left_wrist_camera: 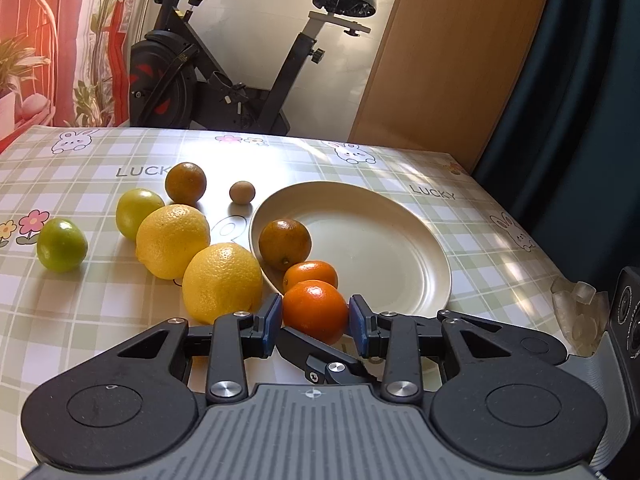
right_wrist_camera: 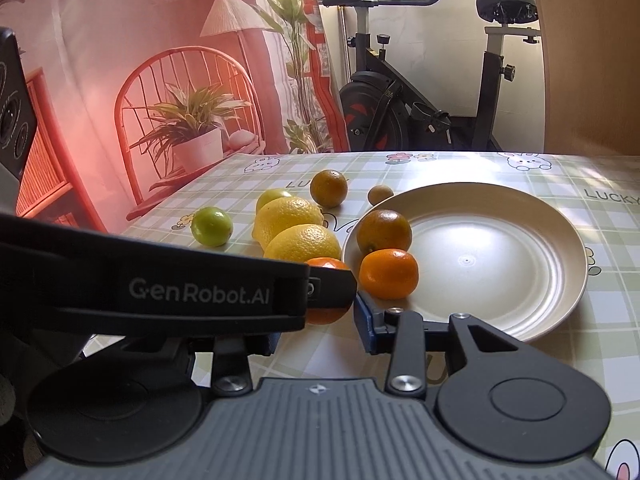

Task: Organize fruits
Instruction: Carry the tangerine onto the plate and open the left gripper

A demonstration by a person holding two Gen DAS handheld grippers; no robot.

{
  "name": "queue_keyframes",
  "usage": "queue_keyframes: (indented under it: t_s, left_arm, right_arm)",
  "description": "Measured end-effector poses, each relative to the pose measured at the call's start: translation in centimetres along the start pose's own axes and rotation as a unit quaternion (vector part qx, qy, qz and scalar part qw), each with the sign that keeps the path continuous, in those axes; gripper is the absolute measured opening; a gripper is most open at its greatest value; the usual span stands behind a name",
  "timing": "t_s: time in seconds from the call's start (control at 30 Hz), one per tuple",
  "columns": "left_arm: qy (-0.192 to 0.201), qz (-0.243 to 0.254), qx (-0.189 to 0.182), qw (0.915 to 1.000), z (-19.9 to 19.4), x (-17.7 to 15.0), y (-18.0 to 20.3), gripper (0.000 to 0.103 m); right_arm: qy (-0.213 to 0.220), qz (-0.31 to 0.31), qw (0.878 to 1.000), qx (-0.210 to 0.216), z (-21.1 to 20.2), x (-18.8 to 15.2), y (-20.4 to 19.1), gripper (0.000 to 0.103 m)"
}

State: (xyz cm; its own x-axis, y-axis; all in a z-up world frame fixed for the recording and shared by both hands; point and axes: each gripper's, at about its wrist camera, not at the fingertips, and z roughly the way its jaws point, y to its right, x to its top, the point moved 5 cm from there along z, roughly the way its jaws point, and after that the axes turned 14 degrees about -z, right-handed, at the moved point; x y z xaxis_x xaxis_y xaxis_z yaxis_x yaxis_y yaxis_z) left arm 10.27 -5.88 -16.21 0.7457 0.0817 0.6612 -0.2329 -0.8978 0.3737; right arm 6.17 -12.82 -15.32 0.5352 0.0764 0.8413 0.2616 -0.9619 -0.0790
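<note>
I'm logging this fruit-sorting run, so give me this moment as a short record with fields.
surface: checked green tablecloth
container: round cream plate
on plate: dull brownish-orange citrus, small bright orange mandarin
left tool: blue pads either side of the near bright orange fruit, contact unclear
right tool: near plate rim, empty, left finger hidden
off plate: two big yellow lemons, two green limes, another brownish citrus, small tan round fruit

You can read "LUCKY" printed in grey on the green-and-white checked oilcloth covering the counter [left_wrist_camera: 100,304], near the far fruits and beside the plate. "GenRobot.AI" stands in pale letters on the black strap [right_wrist_camera: 160,280] crossing your right wrist view.
</note>
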Motion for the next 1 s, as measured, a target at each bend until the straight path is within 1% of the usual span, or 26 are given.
queue_keyframes:
  t_s: [0.17,0.27,0.4,0.53,0.73,1.0]
  left_arm:
    - [-0.008,0.029,-0.006,0.9995,0.9,0.1,1.2,0.038]
    - [-0.017,0.038,-0.012,0.9991,1.6,0.1,2.0,0.038]
    - [-0.029,0.044,-0.02,0.9984,2.6,0.3,2.8,0.039]
    - [-0.041,0.037,-0.02,0.9983,3.7,0.4,3.1,0.039]
    - [-0.046,0.036,-0.002,0.9983,4.5,0.5,2.5,0.039]
    - [-0.038,0.032,0.017,0.9986,4.9,1.3,1.5,0.039]
  right_arm:
    - [0.009,0.016,1.0,-0.018,-0.5,0.1,1.0,0.04]
    - [0.009,0.028,0.999,-0.028,-0.7,0.0,1.7,0.04]
    - [0.007,0.048,0.998,-0.043,-1.0,-0.5,3.1,0.04]
    - [0.007,0.065,0.996,-0.058,-1.2,-0.9,4.3,0.04]
    - [0.001,0.077,0.996,-0.054,-0.4,-1.4,5.0,0.04]
    - [0.003,0.065,0.997,-0.036,1.2,-1.1,4.6,0.04]
